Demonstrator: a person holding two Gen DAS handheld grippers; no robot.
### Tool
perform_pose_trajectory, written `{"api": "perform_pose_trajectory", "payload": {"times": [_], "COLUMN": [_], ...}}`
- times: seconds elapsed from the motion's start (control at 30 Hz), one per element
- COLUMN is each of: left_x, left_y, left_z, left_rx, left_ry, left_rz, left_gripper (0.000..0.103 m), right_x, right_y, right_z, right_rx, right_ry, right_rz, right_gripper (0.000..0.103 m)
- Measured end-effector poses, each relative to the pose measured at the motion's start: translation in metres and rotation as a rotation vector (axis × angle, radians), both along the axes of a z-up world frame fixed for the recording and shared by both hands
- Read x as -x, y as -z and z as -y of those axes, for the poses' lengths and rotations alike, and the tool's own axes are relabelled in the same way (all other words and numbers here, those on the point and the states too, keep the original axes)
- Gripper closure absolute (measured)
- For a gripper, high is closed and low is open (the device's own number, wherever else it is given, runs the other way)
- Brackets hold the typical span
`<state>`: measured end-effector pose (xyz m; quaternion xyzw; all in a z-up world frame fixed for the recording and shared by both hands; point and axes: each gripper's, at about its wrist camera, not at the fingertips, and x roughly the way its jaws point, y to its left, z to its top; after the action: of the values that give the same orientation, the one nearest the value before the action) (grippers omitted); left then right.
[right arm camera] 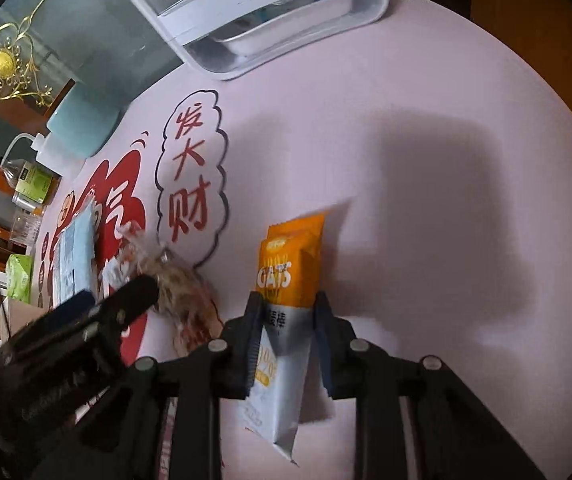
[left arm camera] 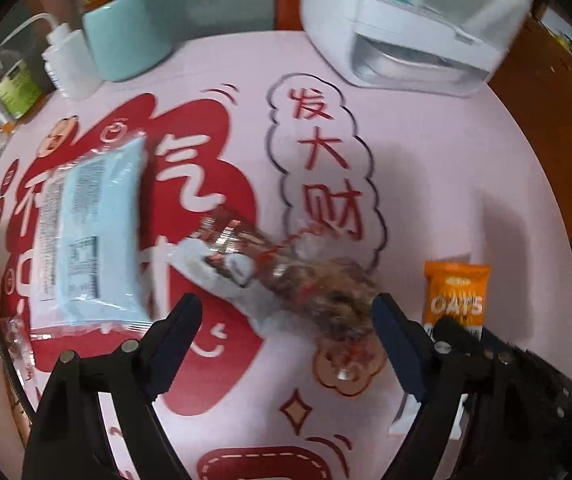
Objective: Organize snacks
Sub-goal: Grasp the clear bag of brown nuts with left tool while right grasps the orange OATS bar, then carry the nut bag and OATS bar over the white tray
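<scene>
Pink counter with red festive print underfoot, dark wood and glass cabinets behind.

Nearest in the right wrist view: right gripper narrowed around the oats bar, both pads flanking the wrapper at the seam between orange top and white bottom. Whether pressed tight or just touching, hard to tell. Long axis of the oats bar running straight along the fingers, orange end pointing away toward the white storage box at the far edge of the counter.

Left of the oats bar, just beside it: a clear bag of brown snacks, lying between the wide-spread pads of the left gripper, nothing held. Bag's long axis slanting away and leftward from the oats bar, twisted neck far, bulky end near. Further left of the oats bar, a pale blue packet, flat, label side up.

Judgement: left arm nearer the clear bag, right already on the oats bar.

Left wrist view alone showing the blue packet's full outline and the bag's neck; right wrist view alone showing the grip point on the wrapper and the box's open shelf. Motion blur softening both.
</scene>
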<state>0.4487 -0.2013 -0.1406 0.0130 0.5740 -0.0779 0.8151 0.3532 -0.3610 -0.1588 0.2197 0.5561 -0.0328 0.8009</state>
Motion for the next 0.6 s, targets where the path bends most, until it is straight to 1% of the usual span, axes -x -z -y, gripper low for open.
{"api": "perform_pose_trajectory", "payload": {"times": [0.13, 0.23, 0.27, 0.33, 0.37, 0.43, 0.5, 0.6], "left_x": [-0.004, -0.008, -0.01, -0.012, -0.011, -0.009, -0.004, 0.014], "left_y": [0.009, 0.016, 0.019, 0.024, 0.021, 0.02, 0.019, 0.011], "left_z": [0.011, 0.015, 0.016, 0.016, 0.018, 0.021, 0.019, 0.012], "left_rx": [0.027, 0.028, 0.026, 0.049, 0.04, 0.03, 0.041, 0.064], "left_ry": [-0.005, -0.035, -0.047, -0.06, -0.056, -0.031, -0.026, -0.009], "left_rz": [-0.044, -0.068, -0.078, -0.106, -0.087, -0.085, -0.096, -0.109], "left_gripper": [0.018, 0.018, 0.023, 0.036, 0.053, 0.054, 0.055, 0.055], "right_x": [0.018, 0.029, 0.033, 0.04, 0.044, 0.049, 0.055, 0.063], "right_y": [-0.003, -0.006, -0.006, -0.007, -0.008, -0.009, -0.01, -0.014], "right_z": [0.002, 0.001, 0.002, 0.002, 0.003, 0.002, 0.002, -0.002], "right_rx": [0.034, 0.03, 0.022, 0.008, 0.009, 0.007, 0.0, -0.005], "right_ry": [-0.025, -0.038, -0.037, -0.039, -0.041, -0.044, -0.048, -0.061], "right_rz": [0.007, 0.015, 0.017, 0.023, 0.027, 0.029, 0.034, 0.042], "right_gripper": [0.08, 0.082, 0.083, 0.083, 0.084, 0.084, 0.085, 0.086]}}
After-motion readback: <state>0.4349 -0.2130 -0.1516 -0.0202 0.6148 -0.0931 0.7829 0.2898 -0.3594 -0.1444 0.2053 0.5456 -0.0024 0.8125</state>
